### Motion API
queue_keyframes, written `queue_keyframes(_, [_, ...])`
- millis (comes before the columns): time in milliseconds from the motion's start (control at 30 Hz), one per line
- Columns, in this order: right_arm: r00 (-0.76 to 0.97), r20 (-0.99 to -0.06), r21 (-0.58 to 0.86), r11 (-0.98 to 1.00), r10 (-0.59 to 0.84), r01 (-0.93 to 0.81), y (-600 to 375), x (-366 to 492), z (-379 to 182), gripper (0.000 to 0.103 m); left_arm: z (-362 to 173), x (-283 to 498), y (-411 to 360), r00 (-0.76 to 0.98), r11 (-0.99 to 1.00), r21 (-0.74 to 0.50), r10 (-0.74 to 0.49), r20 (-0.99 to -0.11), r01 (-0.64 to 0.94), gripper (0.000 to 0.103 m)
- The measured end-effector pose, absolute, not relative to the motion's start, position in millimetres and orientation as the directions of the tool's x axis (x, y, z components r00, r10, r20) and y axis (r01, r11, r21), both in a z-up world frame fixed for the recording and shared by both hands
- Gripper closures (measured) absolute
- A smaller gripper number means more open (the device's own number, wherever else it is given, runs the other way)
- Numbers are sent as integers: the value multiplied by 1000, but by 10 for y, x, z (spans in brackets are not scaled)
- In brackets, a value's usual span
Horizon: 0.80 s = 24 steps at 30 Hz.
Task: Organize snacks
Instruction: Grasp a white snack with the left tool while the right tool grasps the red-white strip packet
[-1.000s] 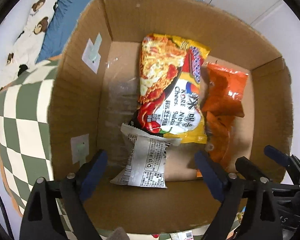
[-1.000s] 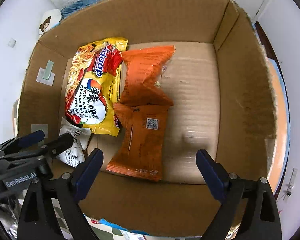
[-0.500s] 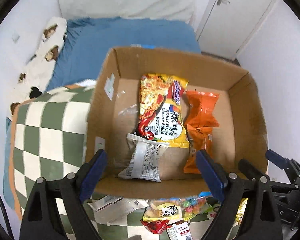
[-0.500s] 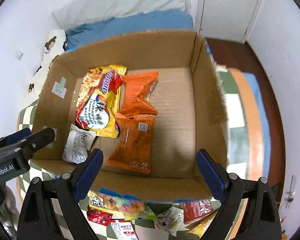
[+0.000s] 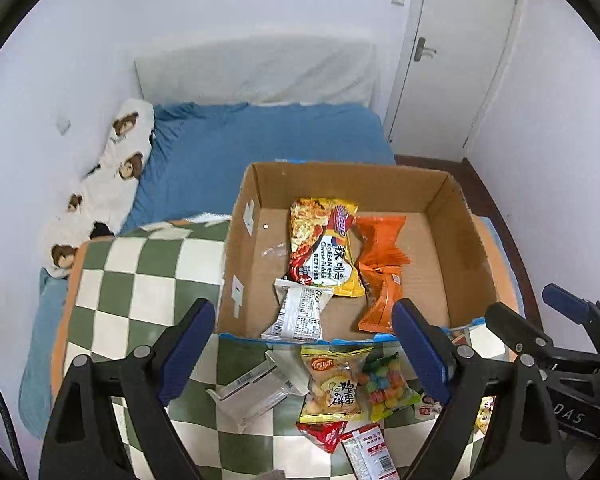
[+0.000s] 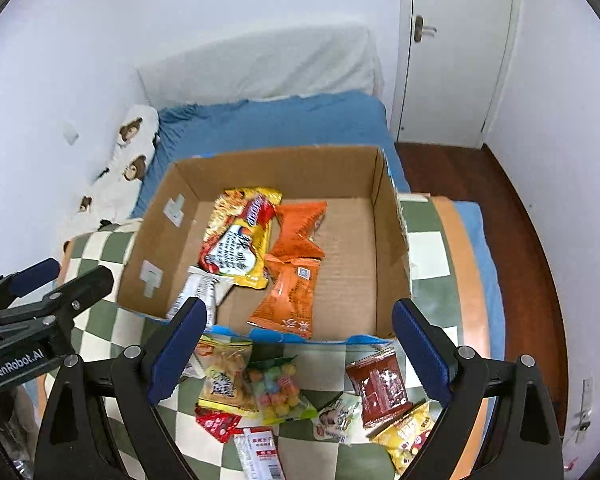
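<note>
Four packets lie inside the cardboard box (image 5: 460, 240) on the checkered blanket (image 5: 148, 272): a yellow noodle bag (image 5: 328, 252), two orange packets (image 6: 296, 292) beside it, a white packet (image 5: 300, 312) at the near wall. Loose snacks (image 6: 276, 392) sit just before the box. Both tools hang above them, the left hand-held gripper (image 5: 304, 348) and right hand-held gripper (image 6: 296, 348) spread wide, grasping nothing.

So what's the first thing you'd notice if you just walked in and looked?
The open cardboard box on the green checkered blanket, with a bright yellow noodle packet and orange packets lying inside. Next, the colourful snacks scattered just in front of the box.
</note>
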State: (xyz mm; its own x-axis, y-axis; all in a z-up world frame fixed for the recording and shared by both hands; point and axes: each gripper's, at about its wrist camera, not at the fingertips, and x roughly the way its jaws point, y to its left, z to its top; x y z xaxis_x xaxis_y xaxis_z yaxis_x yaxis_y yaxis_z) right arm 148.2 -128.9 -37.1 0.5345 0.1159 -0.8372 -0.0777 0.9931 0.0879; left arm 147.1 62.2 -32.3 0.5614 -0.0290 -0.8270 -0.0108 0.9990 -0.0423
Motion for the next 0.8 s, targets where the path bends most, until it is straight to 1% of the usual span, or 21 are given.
queue_keyframes(167, [566, -811, 127, 989, 147, -74, -1314, 1240, -193, 7, -253, 1267, 655, 573, 999, -46, -26, -819, -22, 12])
queue_keyframes(233, [562, -812, 150, 987, 161, -67, -1334, 1152, -209, 7, -310, 1169, 701, 569, 998, -47, -22, -822, -28, 12])
queue_keyframes(300, [524, -827, 204, 977, 204, -59, -1362, 1072, -321, 7, -448, 1048, 758, 553, 999, -10, 12, -833, -36, 12])
queue_keyframes(367, [462, -853, 249, 967, 242, -48, -1365, 985, -534, 7, -623, 950, 807, 526, 999, 33, 45, -849, -32, 12])
queue_keyframes(467, [358, -898, 263, 965, 255, -27, -1316, 833, -992, 7, -1046, 912, 899, 435, 994, 105, 91, -896, 9, 12])
queue_keyframes(533, [287, -920, 279, 960, 268, -3, -1279, 743, -1306, 7, -1422, 951, 945, 348, 987, 147, 115, -930, 66, 13])
queue_keyframes(600, [220, -938, 280, 960, 269, 20, -1236, 661, -1637, 7, -1708, 989, 946, 293, 973, 193, 149, -944, 126, 13])
queue_keyframes(700, [134, -955, 274, 960, 265, 56, -1168, 554, -2094, 7, -2111, 1104, 901, 235, 932, 272, 216, -948, 242, 13])
queue_keyframes(800, [75, -962, 268, 960, 263, 75, -1096, 479, -2421, 7, -2394, 1245, 790, 241, 864, 356, 283, -928, 356, 13])
